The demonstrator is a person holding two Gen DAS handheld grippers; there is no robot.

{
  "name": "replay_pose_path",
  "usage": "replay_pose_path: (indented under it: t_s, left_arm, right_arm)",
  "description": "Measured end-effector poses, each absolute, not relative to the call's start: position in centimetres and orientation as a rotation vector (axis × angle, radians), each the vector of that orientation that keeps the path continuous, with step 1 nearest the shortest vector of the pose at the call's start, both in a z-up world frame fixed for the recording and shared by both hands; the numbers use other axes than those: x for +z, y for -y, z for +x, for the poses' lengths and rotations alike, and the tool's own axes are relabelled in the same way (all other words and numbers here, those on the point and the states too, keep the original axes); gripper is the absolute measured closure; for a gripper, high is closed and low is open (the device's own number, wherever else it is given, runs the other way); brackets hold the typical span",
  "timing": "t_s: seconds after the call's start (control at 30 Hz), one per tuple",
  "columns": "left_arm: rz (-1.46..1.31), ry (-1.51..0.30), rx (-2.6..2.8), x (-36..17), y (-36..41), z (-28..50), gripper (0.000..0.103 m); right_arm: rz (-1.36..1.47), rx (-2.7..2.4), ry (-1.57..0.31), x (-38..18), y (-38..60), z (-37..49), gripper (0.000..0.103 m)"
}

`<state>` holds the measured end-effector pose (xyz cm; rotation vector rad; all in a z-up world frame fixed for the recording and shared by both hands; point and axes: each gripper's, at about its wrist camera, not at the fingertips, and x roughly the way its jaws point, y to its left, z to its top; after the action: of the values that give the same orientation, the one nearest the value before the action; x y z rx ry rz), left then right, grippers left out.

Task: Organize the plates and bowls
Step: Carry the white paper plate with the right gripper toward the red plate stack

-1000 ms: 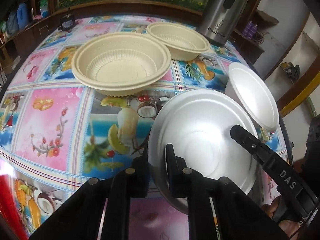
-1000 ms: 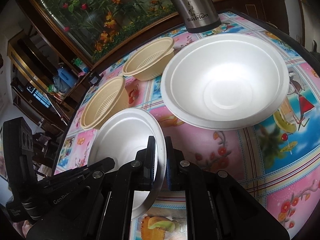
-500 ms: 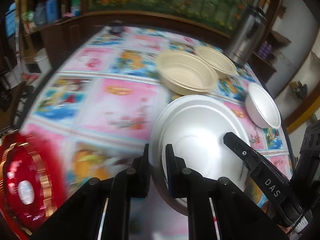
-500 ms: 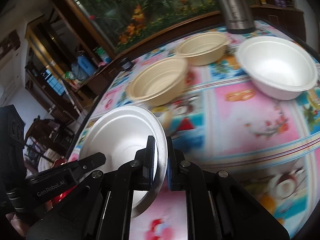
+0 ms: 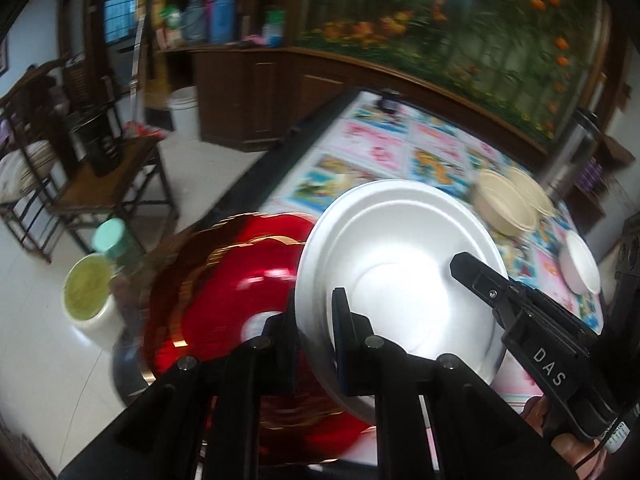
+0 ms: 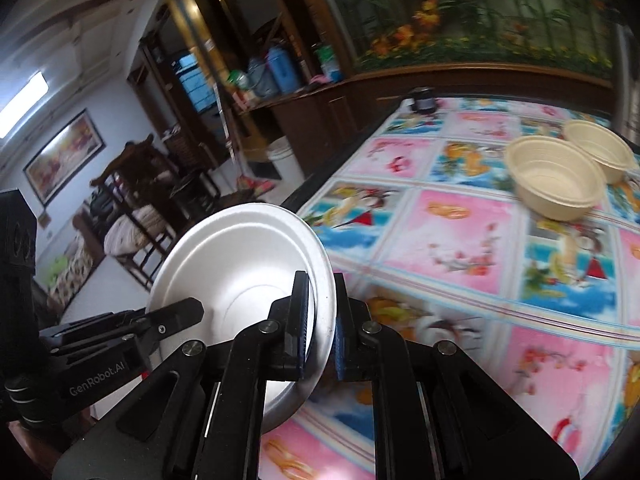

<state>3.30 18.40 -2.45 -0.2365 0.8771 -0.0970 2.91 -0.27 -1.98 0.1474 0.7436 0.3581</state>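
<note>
In the left wrist view, the left gripper [image 5: 316,332] has its jaws pinching the near rim of the round white foam bowl [image 5: 396,276], and the right gripper [image 5: 472,268] reaches in from the lower right to hold the opposite rim. A second ago this camera faced the two beige ribbed plastic bowls [image 5: 506,208] close up; now they sit small and far off on the flowered tablecloth table [image 5: 380,144], next to the smaller white foam bowl [image 5: 580,268]. The view has swung to the table's near end, where a stack of glossy red plates with gold edging [image 5: 240,292] fills the lower left, just behind and below the carried bowl. A green-lidded white jar [image 5: 90,300] stands beside the stack. Everything here is blurred, so the move looks ongoing.

In the right wrist view, the right gripper [image 6: 322,320] has its jaws pressed onto the rim of the same white bowl [image 6: 240,264], which is held tilted and off the table at its edge, with the floor and chairs behind it. The left gripper [image 6: 188,312] comes in from the left on the other side. The beige bowls [image 6: 554,178] have dropped back to the far right.

The bowl has left the group of bowls and, by the look of it, is being carried toward the red plates' end.
</note>
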Motion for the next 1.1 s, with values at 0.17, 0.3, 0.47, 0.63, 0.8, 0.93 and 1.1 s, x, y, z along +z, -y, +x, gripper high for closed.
replay_pose_path:
  t_s: [0.17,0.3,0.47,0.63,0.8,0.93,1.1]
  left_arm:
    - [-0.268,-0.910,-0.043,-4.0,-21.3,3.7,0.091]
    - [-0.282,-0.923,-0.027,-5.0,-22.4,3.7,0.091]
    - [-0.284,-0.948,-0.013,-6.2,-23.1,3.7,0.090]
    - [-0.280,-0.961,0.000,-6.8,-23.6,3.7,0.090]
    - [-0.277,-0.975,0.011,-7.3,-23.7,3.7,0.090]
    - [-0.275,-0.976,0.013,-7.3,-23.7,3.7,0.090]
    - [-0.269,-0.981,0.021,-7.4,-23.9,3.8,0.090]
  right_arm:
    - [0.080,0.401,-0.801,-3.6,-4.3,4.2,0.092]
    - [0.063,0.411,-0.834,-4.8,-5.7,4.9,0.091]
    - [0.053,0.408,-0.871,-5.9,-6.8,5.1,0.091]
    - [0.044,0.405,-0.898,-6.7,-7.2,5.5,0.091]
    - [0.026,0.400,-0.900,-7.1,-7.7,5.3,0.090]
    - [0.028,0.397,-0.893,-7.1,-7.7,5.1,0.090]
    - [-0.018,0.393,-0.872,-7.2,-8.2,4.8,0.089]
